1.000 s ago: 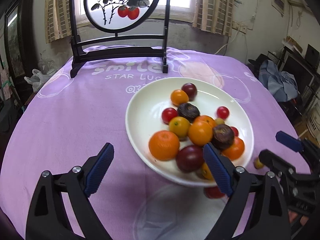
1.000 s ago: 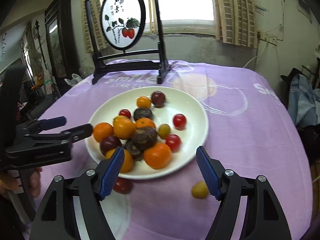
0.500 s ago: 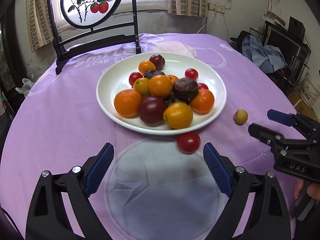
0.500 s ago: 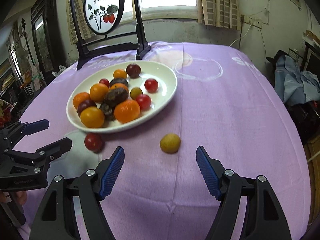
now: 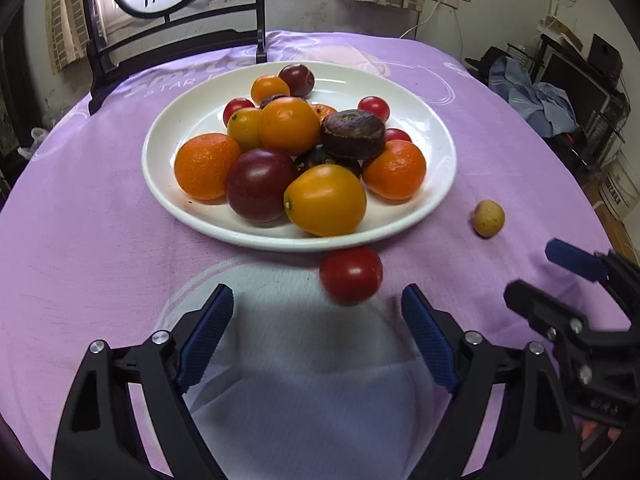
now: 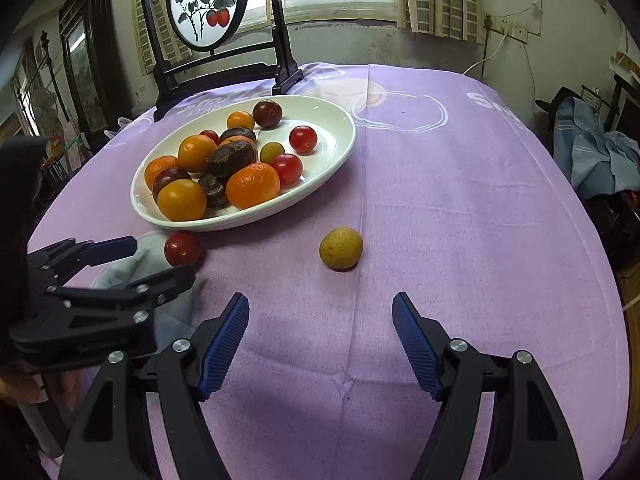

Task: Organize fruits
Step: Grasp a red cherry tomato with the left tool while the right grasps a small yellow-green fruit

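Note:
A white plate [image 5: 436, 128] holds several oranges, red tomatoes and dark fruits; it also shows in the right wrist view [image 6: 340, 128]. A loose red tomato [image 5: 351, 274] lies on the purple cloth by the plate's near rim, also in the right wrist view [image 6: 183, 248]. A small yellow-green fruit [image 6: 341, 248] lies alone on the cloth, also in the left wrist view [image 5: 488, 218]. My left gripper [image 5: 318, 334] is open and empty, just short of the tomato. My right gripper [image 6: 320, 340] is open and empty, short of the yellow-green fruit.
A black wooden stand with a round painted screen [image 6: 208, 2] stands at the table's far edge behind the plate. The table is round with a purple cloth [image 6: 460, 184]. Clothes lie on furniture [image 6: 596, 152] to the right.
Both grippers have drawn back and dropped lower toward the table's near side. The plate now lies further ahead, and each loose fruit sits in front of a gripper.

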`<state>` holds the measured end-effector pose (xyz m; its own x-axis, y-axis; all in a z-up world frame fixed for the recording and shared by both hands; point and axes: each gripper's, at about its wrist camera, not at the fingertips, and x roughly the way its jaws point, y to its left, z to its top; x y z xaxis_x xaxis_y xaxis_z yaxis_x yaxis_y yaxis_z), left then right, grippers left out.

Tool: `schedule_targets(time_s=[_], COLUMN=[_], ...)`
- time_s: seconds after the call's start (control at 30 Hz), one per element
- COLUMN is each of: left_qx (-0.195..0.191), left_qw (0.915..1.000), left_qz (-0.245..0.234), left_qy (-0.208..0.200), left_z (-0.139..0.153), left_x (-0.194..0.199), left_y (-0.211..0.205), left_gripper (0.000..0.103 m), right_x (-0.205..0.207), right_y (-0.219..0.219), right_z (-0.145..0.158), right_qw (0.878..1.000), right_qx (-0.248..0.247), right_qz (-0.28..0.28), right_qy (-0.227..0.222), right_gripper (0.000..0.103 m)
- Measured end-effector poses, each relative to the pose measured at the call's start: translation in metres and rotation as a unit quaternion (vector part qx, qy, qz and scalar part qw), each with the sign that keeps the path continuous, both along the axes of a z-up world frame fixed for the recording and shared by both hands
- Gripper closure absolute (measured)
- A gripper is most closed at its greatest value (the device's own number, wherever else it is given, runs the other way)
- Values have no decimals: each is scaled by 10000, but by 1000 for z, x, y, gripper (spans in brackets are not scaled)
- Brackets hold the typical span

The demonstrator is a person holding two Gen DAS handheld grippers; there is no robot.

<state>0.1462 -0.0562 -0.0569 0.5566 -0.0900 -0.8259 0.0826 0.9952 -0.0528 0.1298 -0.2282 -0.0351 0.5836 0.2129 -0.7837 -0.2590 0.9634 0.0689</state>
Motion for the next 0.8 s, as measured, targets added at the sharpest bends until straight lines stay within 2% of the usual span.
schedule_targets(time_s=[0.03, 0.1, 0.17, 0.23, 0.3, 0.5, 0.73, 0.8], left_qx=[-28, -68, -110, -115, -121, -87, -81, -81], left_qw=[10000, 9999, 9999, 9994, 9988, 9982, 9972, 9974], left_qz=[29, 26, -129, -322, -473, -585, -686, -649], left_qy=[26, 103, 30, -33, -54, -111, -296, -299], left_z=[-2, -5, -4, -3, -2, 5, 17, 18], left_x=[3, 9, 9, 7, 5, -8, -23, -24], left_y=[0, 0, -4, -8, -10, -2, 12, 17], left_gripper=[30, 37, 47, 62, 71, 71, 71, 71], right_x=[0, 0, 2, 3, 5, 15, 45, 51], right_y=[0, 0, -1, -1, 0, 2, 16, 17], right_z=[0, -2, -3, -5, -8, -14, -23, -23], right_qw=[10000, 10000, 10000, 9999, 9999, 9994, 9977, 9975], right_qx=[8, 8, 4, -10, -24, -212, -598, -614], right_qz=[4, 7, -3, -12, -33, -152, -181, -220], right_qy=[8, 36, 71, 109, 153, 241, 275, 272], right_gripper=[28, 28, 28, 28, 28, 28, 28, 30])
